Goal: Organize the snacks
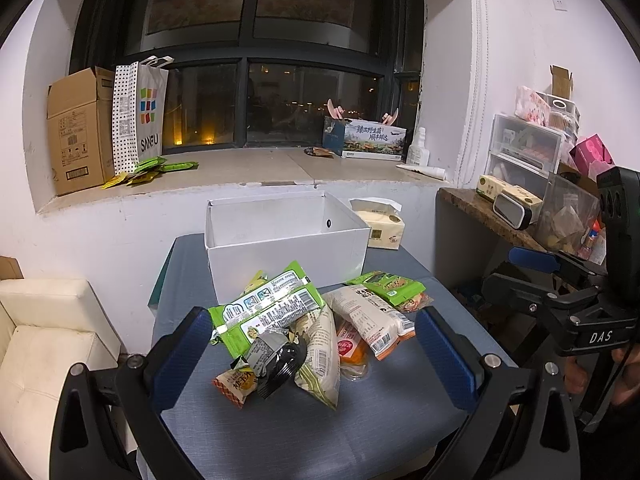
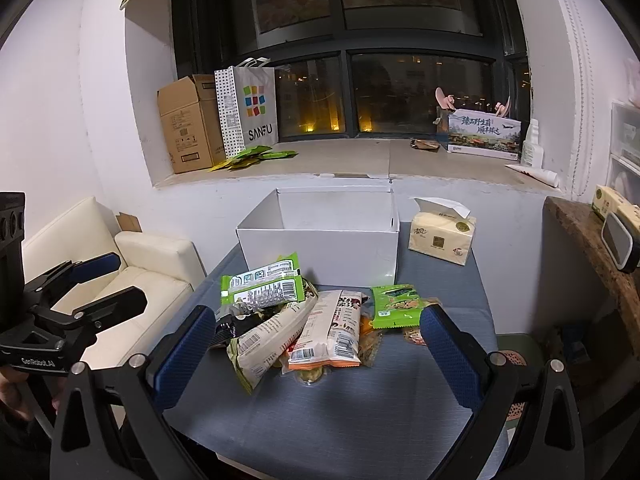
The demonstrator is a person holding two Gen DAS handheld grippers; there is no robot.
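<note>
Snacks (image 1: 304,320), a loose heap of crinkled foil and plastic packets, lie on the grey, cloth-textured table (image 1: 320,420), just in front of an open white box (image 1: 280,236) standing at 12 o'clock from the heap. The box, a smooth matte carton with its flap raised, looks empty inside and is probably the intended container, which would explain its place directly behind the pile. A green barcode-printed packet (image 1: 272,304) lies topmost; a pale elongated pack (image 2: 332,332) rests at 3 o'clock from it, and a small green packet (image 2: 396,306) lies at the heap's far right edge. A tissue pack (image 2: 440,236) sits at 2 o'clock, beside the box. Left gripper (image 1: 312,356) and right gripper (image 2: 316,344) both hover wide open, blue ribbed pads framing the heap, holding nothing. Sorting appears not yet begun.
</note>
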